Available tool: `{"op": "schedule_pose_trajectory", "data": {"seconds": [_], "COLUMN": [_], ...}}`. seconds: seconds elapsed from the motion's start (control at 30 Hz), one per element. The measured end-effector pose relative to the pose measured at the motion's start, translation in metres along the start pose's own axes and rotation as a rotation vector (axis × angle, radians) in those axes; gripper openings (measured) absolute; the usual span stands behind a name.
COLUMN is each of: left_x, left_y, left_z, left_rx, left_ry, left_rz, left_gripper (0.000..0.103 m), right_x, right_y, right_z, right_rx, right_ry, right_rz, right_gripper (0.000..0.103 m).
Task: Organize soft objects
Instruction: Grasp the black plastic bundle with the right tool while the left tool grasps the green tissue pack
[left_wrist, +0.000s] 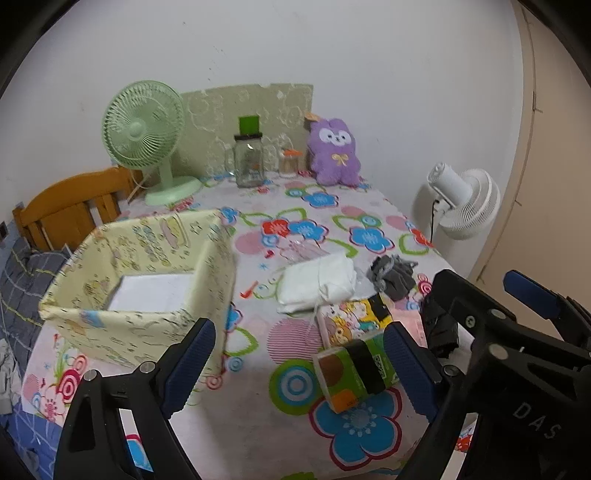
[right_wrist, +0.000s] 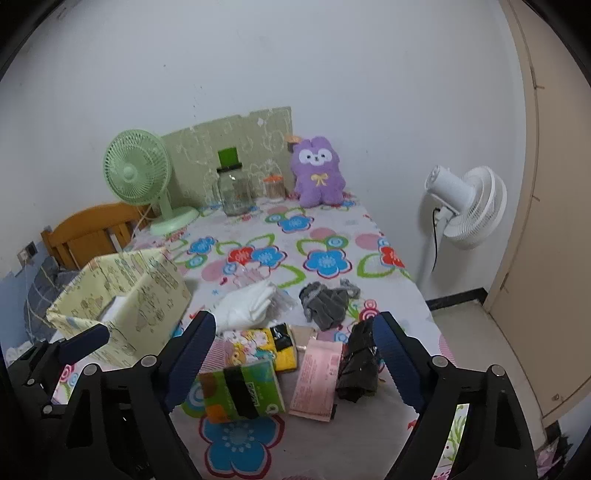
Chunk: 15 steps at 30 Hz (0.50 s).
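"DAS" on right tongs (left_wrist: 532, 291)

left gripper (left_wrist: 299, 363) jaws open, right gripper (right_wrist: 295, 363) jaws open

hidden: floor of the pale yellow printed fabric storage box (left_wrist: 140, 280) partly behind its near wall | covered: flat pink paper packet (right_wrist: 314, 380), near end under crumpled black plastic bag (right_wrist: 360, 363) | cut off: orange wooden chair back (left_wrist: 70, 206) behind box | unreadable: print on green tissue pack (right_wrist: 242, 391)
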<state>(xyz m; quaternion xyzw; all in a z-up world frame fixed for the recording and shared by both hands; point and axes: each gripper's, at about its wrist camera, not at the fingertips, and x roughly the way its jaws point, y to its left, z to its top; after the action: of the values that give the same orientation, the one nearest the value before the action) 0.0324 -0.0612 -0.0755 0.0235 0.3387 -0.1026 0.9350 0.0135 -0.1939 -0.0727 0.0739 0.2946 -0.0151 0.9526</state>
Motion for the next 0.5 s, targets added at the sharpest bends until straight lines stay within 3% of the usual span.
{"op": "schedule_pose_trajectory", "data": {"seconds": [0.5], "left_x": [0.039], "left_y": [-0.024], "left_z": [-0.018], "left_rx": [0.018], "left_ry": [0.101], "left_rz": [-0.049], "left_gripper": [0.093], "right_x": [0.031], "right_y": [-0.023], "right_z": [-0.022], "right_rx": [0.040], "right_ry": [0.078], "right_rz": [-0.025], "right_gripper": [0.087]}}
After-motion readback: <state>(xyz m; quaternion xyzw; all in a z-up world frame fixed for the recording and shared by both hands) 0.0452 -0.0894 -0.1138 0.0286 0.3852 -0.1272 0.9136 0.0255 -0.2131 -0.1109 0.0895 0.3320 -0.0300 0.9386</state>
